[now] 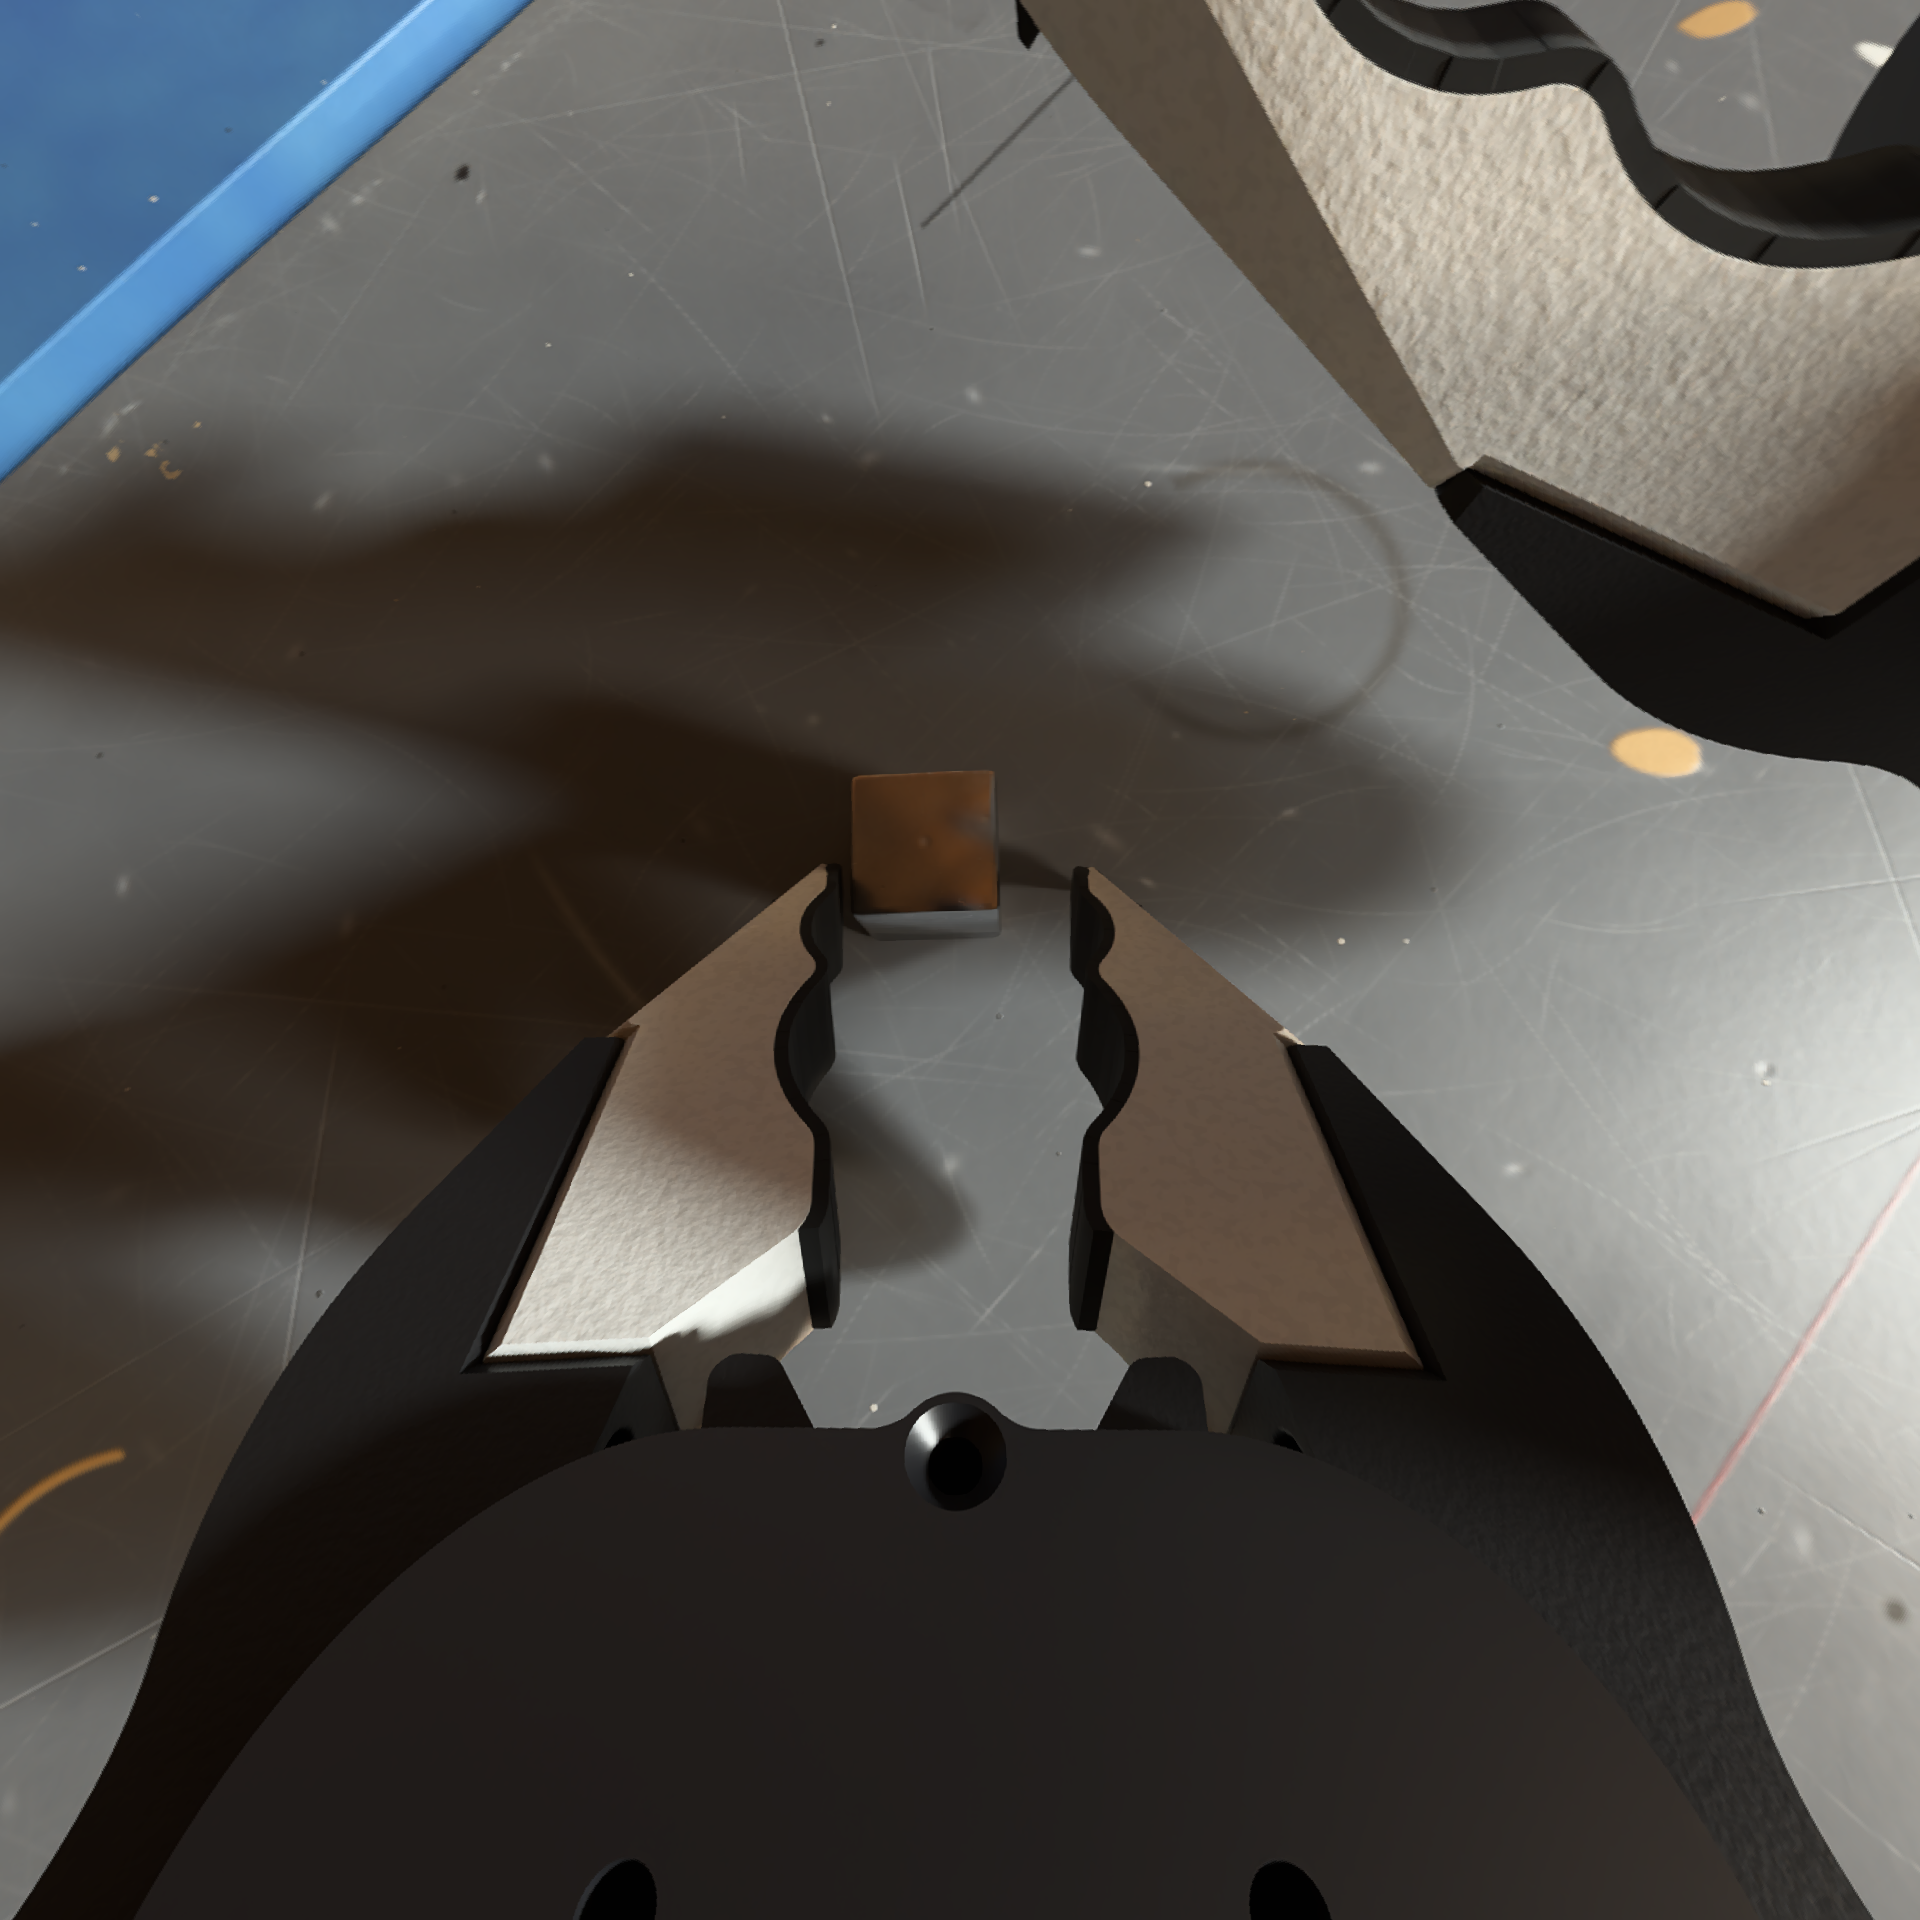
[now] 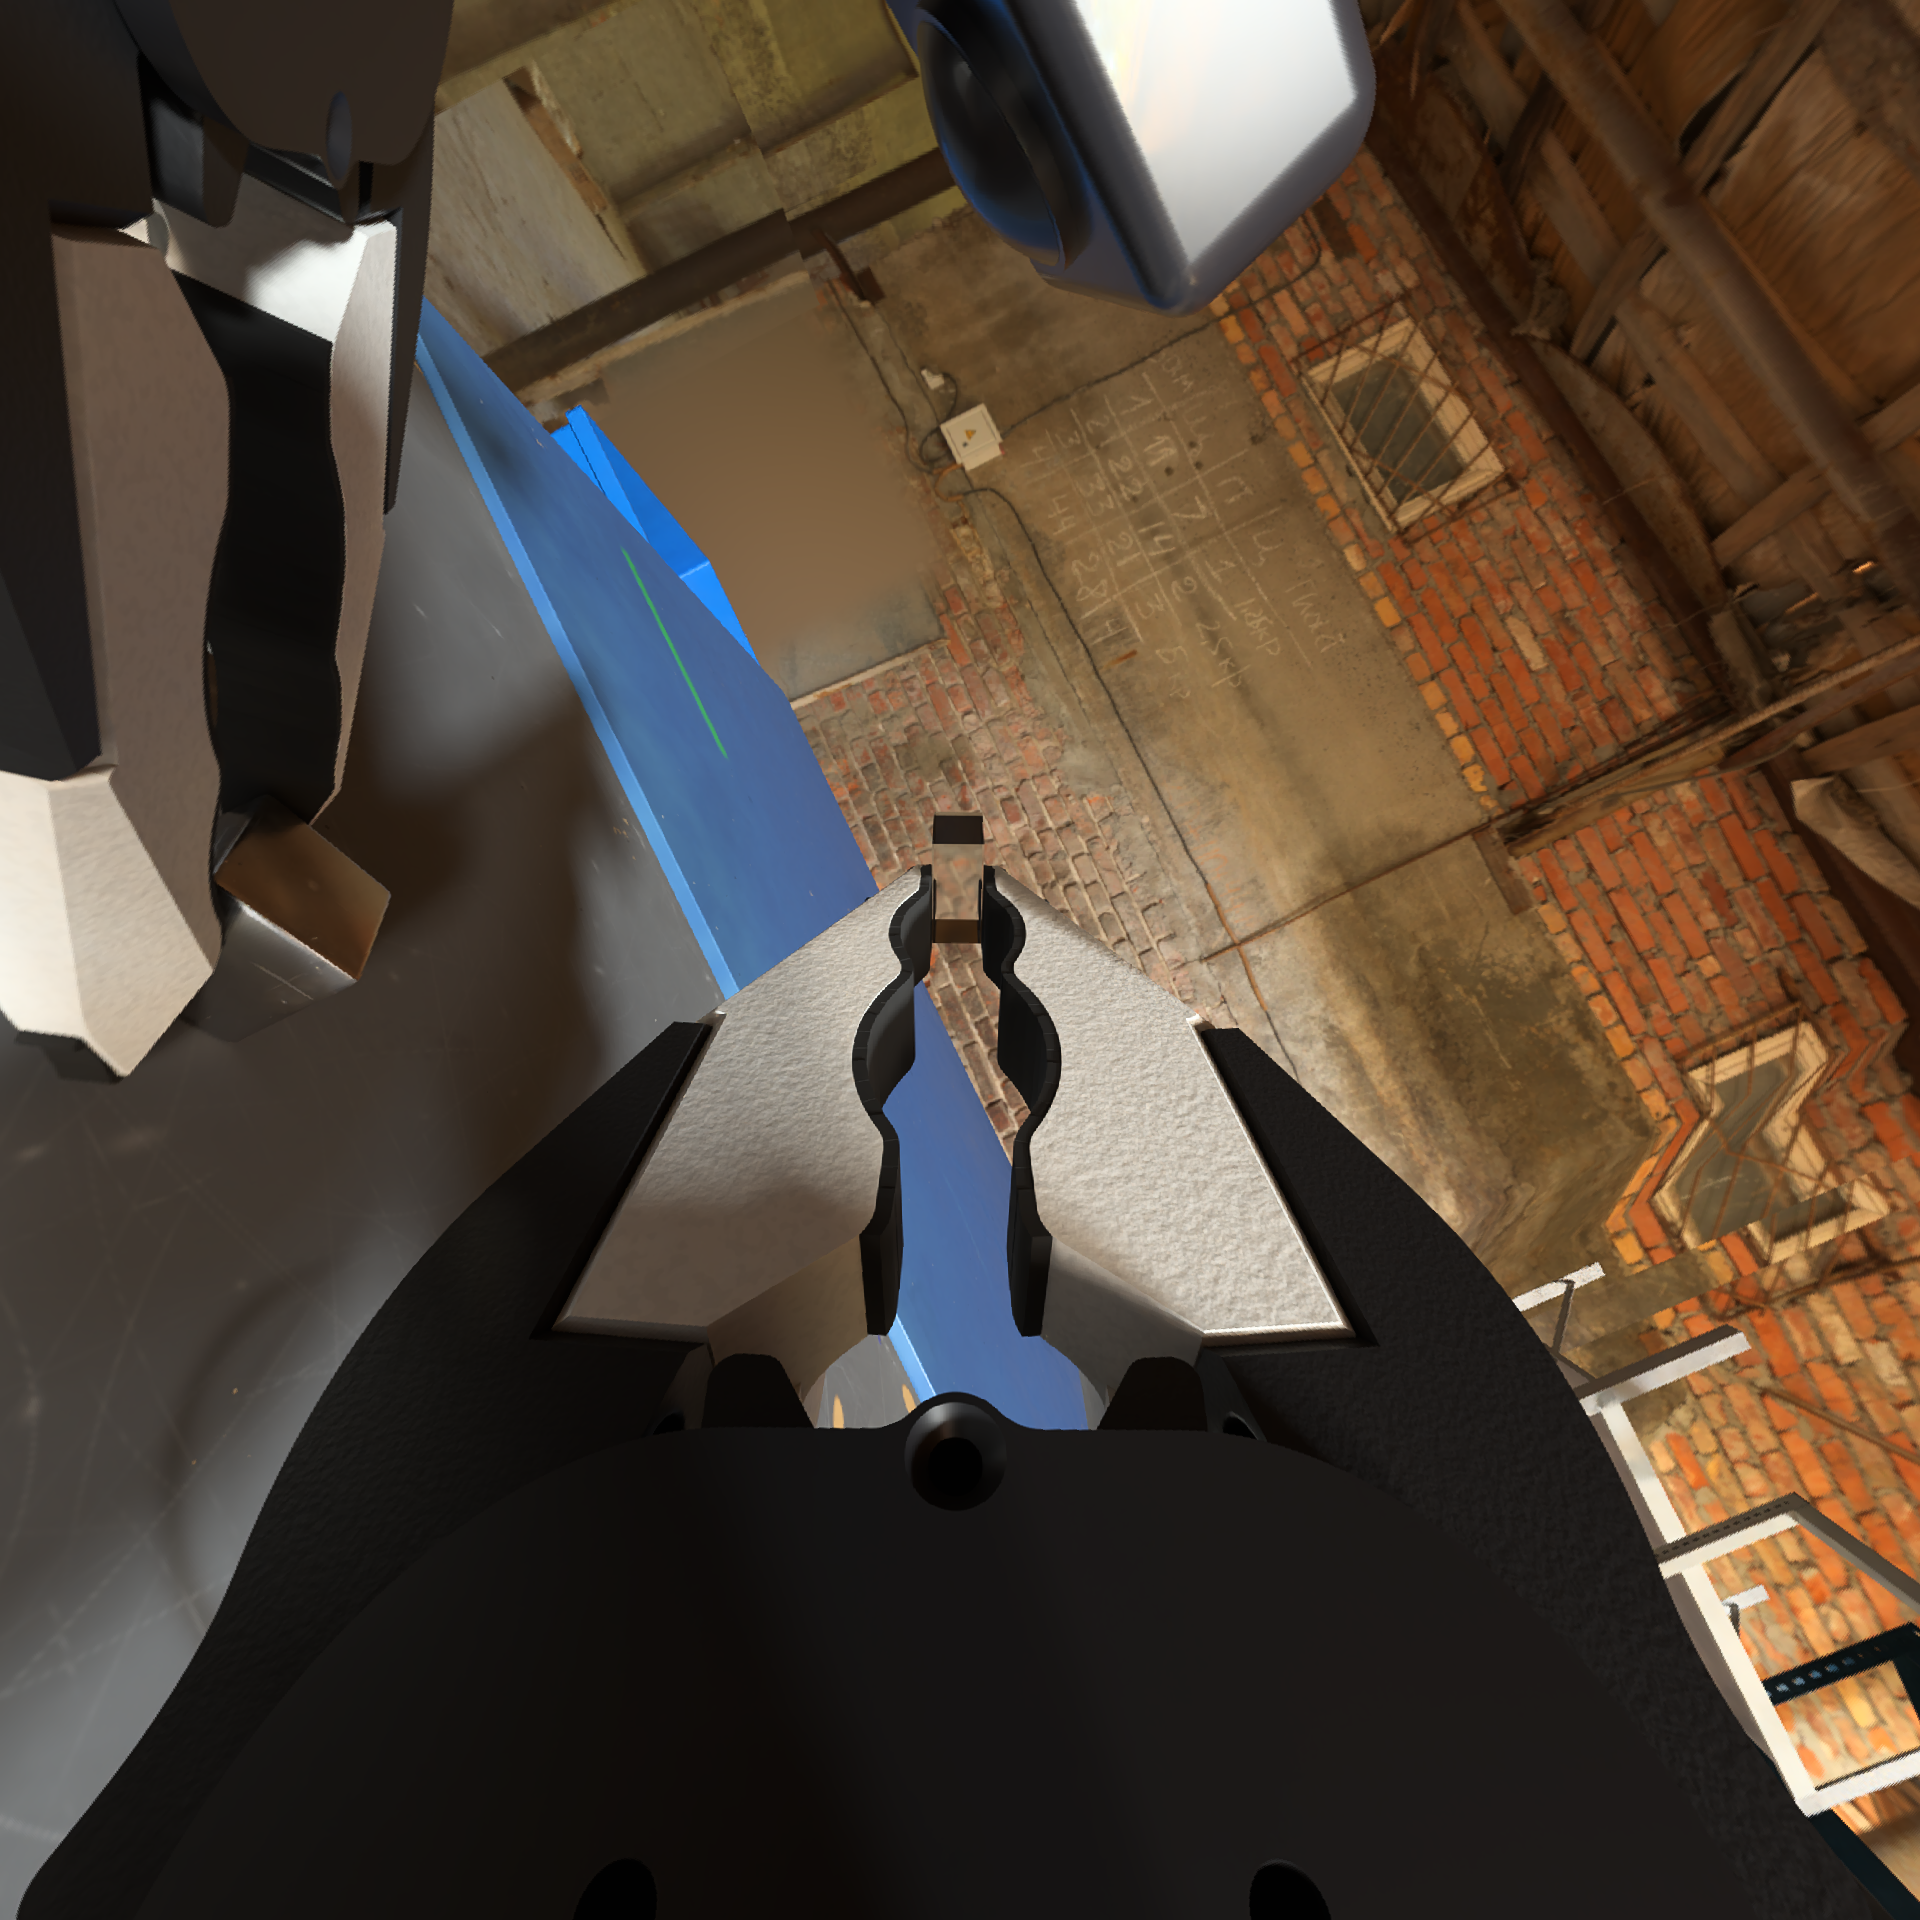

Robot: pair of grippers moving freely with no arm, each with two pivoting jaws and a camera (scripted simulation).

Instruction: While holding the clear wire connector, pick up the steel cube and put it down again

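Observation:
The steel cube rests on the grey scratched table, just past my left gripper's fingertips, close to the left finger. The left gripper is open and holds nothing. My right gripper is shut on the clear wire connector, a small see-through block with dark ends, held at the fingertips above the table. The right gripper also shows in the left wrist view at the top right. The right wrist view shows the left gripper at the left, with the cube at its tips.
A blue tray lies at the far left of the table and also shows in the right wrist view. A silver camera housing hangs at the top. A brick wall stands beyond the table.

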